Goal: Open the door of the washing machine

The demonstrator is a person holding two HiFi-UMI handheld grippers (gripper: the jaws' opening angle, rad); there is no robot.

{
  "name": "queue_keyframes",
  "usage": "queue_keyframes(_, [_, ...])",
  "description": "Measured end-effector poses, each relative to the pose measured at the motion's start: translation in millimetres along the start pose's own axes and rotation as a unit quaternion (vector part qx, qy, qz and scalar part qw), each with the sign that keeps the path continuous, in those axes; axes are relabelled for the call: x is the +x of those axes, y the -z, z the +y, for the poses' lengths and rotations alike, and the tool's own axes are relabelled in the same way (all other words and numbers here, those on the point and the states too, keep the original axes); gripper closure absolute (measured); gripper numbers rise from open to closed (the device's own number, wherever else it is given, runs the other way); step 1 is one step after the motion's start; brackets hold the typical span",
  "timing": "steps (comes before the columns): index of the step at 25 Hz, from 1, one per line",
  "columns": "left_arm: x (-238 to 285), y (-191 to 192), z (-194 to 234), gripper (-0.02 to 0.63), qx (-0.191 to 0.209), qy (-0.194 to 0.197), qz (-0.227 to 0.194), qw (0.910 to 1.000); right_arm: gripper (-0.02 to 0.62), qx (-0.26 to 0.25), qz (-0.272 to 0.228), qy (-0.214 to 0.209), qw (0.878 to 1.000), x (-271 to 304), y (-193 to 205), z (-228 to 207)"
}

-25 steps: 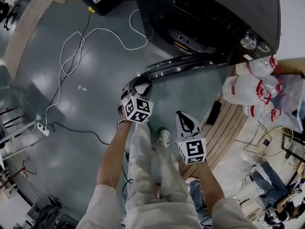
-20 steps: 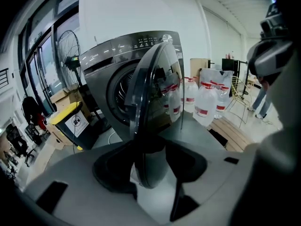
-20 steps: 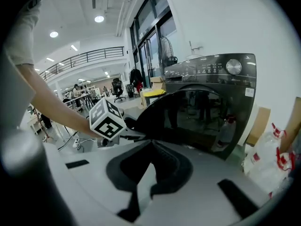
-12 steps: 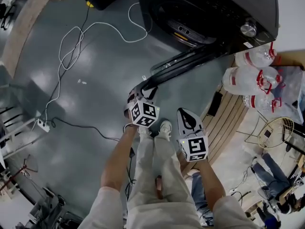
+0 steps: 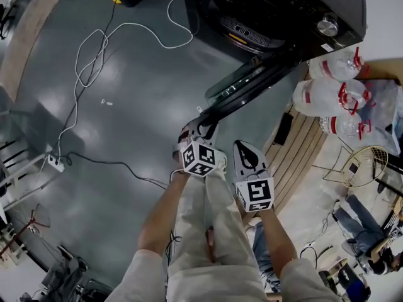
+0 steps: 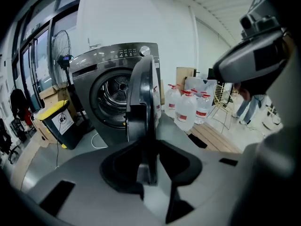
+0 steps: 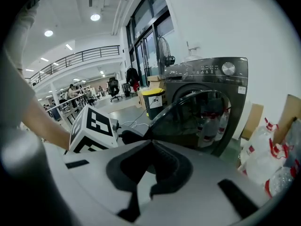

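- Since a second ago the door [image 5: 242, 90] has swung further out from the washing machine [image 5: 283, 11], and the left gripper [image 5: 203, 126] has come back toward the person's legs with it. Its jaws have just been closing, with the door's free edge between them.
- In the left gripper view that edge runs straight up from the gap between the jaws, and the pads look clamped on either side of it. So the left gripper has hold of the rim, which makes sense: the far edge from the hinge gives the most leverage for swinging it.
- Past the left gripper's tips, behind the door, the drum [image 6: 117, 86] is in plain sight, so I'd say the door is already well open, maybe most of the way.
- The right gripper [image 5: 242, 148] hangs just beside the left one, on the side toward the water bottles [image 5: 327, 96]. Its jaws are together with nothing in them, and it touches nothing.
- From the right gripper the door's glass sits ahead and above the tips, clear of them. It's parked out of the swing path, I guess.
- One thing to watch is the grip sliding off that rounded rim.
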State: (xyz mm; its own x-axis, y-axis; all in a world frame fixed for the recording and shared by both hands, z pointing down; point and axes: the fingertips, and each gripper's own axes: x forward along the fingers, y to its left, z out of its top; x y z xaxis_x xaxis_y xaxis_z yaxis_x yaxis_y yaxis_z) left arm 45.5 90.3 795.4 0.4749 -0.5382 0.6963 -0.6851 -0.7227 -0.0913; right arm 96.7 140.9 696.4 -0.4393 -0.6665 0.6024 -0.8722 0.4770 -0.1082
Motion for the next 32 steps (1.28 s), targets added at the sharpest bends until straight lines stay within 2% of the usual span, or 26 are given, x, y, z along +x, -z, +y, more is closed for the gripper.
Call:
queue_keyframes(4, [-6,0,-25,0.526,-0.004,0.017,-0.001,0.9998,0.597,0.003,0.001,0.006,1.0,-9,3,0])
queue_keyframes(9, [-12,-4,-48,0.534,-0.016,0.042,-0.001,0.999,0.597,0.007,-0.002,0.012,1.0,-19,5,2])
queue_keyframes(14, [-39,-9,-68,0.531,-0.03,0.066,-0.027,0.997,0.597,0.009,-0.002,0.014,1.0,-30,4,11])
queue_keyframes(20, [-91,-14,-56,0.533,-0.082,0.046,-0.054,0.9941,0.597,0.007,-0.012,0.015,1.0,-39,-12,21])
queue_keyframes(25, [-142,-17,-23,0.58,-0.134,0.002,-0.075,0.9881,0.597,0.009,-0.023,0.016,1.0,-48,-31,26])
queue_keyframes(32, [-213,-43,20,0.598,-0.179,-0.048,-0.102,0.9774,0.597,0.01,-0.035,0.02,0.999,-69,-69,30])
